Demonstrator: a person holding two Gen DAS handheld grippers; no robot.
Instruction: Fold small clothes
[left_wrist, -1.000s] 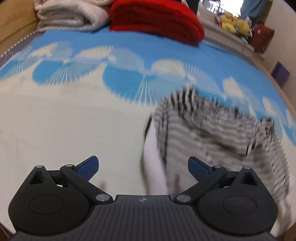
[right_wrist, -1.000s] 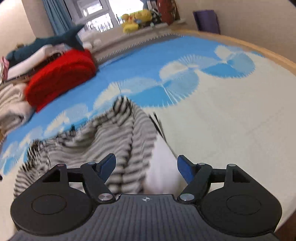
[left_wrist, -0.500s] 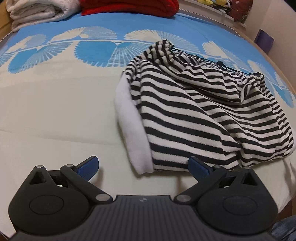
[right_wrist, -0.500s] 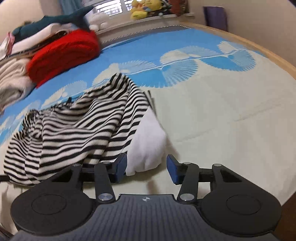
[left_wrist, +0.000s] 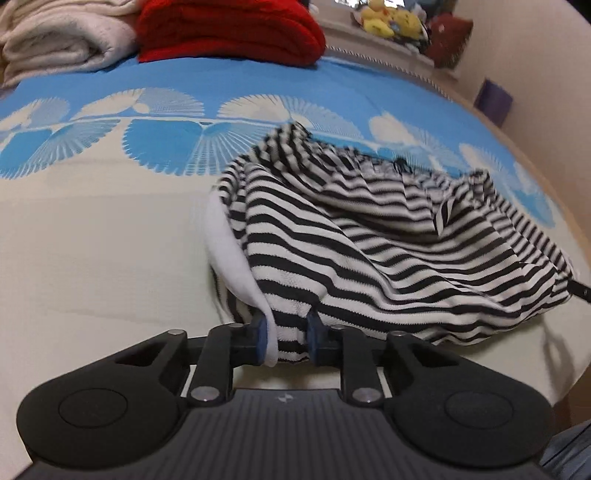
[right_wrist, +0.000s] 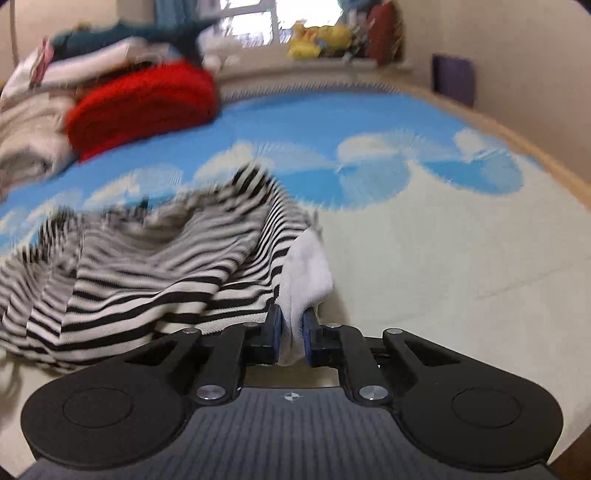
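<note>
Left gripper (left_wrist: 284, 339) jaws, wide a second ago, are closing on the striped garment's (left_wrist: 369, 240) near hem. Right gripper (right_wrist: 291, 338) likewise closes on its white lining (right_wrist: 306, 273). I judge both corners secured, ready for lifting and spreading.

Bed (left_wrist: 92, 258) w/ blue-cream cover carries striped garment (left_wrist: 369, 243), red blanket (left_wrist: 229, 29), prob. cream towels (left_wrist: 55, 44).

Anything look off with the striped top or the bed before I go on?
Nothing damaged or spilled. The striped top lies bunched and rumpled on the bedspread, not flat. Both claws are closing on its near edge: the left claw on striped hem and white fabric, the right claw on the white part.
</note>
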